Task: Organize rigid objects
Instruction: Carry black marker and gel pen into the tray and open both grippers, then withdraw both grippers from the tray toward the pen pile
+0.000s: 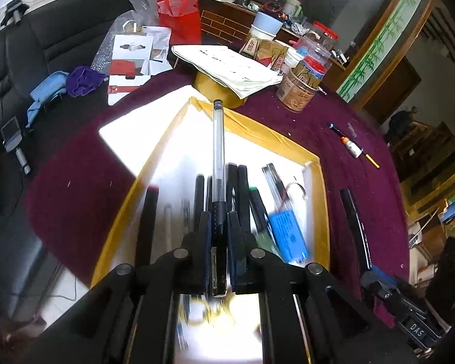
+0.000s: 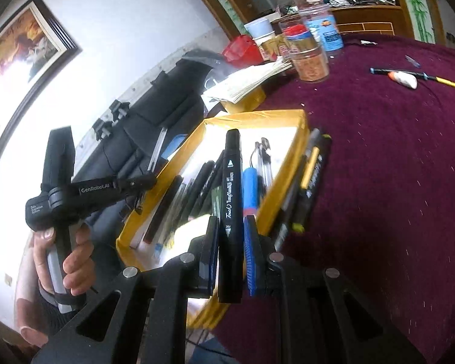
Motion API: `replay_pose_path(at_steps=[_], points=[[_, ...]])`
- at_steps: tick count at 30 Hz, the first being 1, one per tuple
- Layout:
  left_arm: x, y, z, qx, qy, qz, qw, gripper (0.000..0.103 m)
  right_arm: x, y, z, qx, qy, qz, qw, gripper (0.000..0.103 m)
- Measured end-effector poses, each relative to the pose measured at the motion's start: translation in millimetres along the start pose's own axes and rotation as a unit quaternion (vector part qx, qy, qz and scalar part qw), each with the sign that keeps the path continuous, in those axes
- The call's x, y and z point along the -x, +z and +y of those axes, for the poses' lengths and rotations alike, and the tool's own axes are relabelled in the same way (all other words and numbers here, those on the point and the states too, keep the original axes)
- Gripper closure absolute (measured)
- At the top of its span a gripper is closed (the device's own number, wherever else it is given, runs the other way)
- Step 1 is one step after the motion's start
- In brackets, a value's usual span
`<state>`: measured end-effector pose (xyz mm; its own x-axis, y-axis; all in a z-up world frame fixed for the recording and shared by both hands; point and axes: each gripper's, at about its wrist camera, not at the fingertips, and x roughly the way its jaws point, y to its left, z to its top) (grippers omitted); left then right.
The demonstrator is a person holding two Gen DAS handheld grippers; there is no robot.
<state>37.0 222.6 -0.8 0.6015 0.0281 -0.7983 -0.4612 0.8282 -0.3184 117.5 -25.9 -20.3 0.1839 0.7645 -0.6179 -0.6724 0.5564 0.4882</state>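
A table (image 1: 342,127) under a maroon cloth is seen, cluttered along its far edge with jars (image 1: 300,91) and a stack of papers (image 1: 236,69). A yellow-rimmed tray (image 1: 276,135) with a white floor sits at the near edge, with a row of dark pens and markers and a blue-labelled item (image 1: 286,233) lying in it. A few more pens (image 2: 309,179) are lined up on the cloth just beside the tray's right rim, and one pen with a white piece (image 2: 409,79) on it lies well apart, toward the far right.

A clear pen (image 1: 217,163) is pinched at its black grip by the left gripper (image 1: 219,242), fingers pressed tight on it, the barrel pointing away over the tray. A black marker (image 2: 232,200) is clamped between the fingers of the right gripper (image 2: 232,254), above the tray's near right corner. The left gripper's handle is seen held in a hand (image 2: 72,261).

The step in hand is judged to be carrying: both items are held in the air, not yet placed. The next move would call for each to be lowered parallel to its row, into a free gap, and released only once it rests flat, so that neighbours are not knocked askew.
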Motion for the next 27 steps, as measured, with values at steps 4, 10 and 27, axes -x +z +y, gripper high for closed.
replay_pose_path(at_steps=[4, 10, 27], points=[[-29.5, 15.6, 6.0, -0.012, 0.013, 0.026, 0.9995, 0.096, -28.1, 22.8, 4.3, 0.0, -0.014, 0.018, 1.0, 0.089], [-59.4, 18.8, 22.4, -0.006, 0.035, 0.058, 0.9977, 0.096, -85.3, 47.8, 12.9, 0.016, -0.047, 0.066, 0.997, 0.089], [-60.8, 14.3, 23.6, -0.028, 0.034, 0.074, 0.9963, 0.088, -123.8, 58.3, 28.8, 0.062, -0.114, 0.082, 0.988, 0.085]])
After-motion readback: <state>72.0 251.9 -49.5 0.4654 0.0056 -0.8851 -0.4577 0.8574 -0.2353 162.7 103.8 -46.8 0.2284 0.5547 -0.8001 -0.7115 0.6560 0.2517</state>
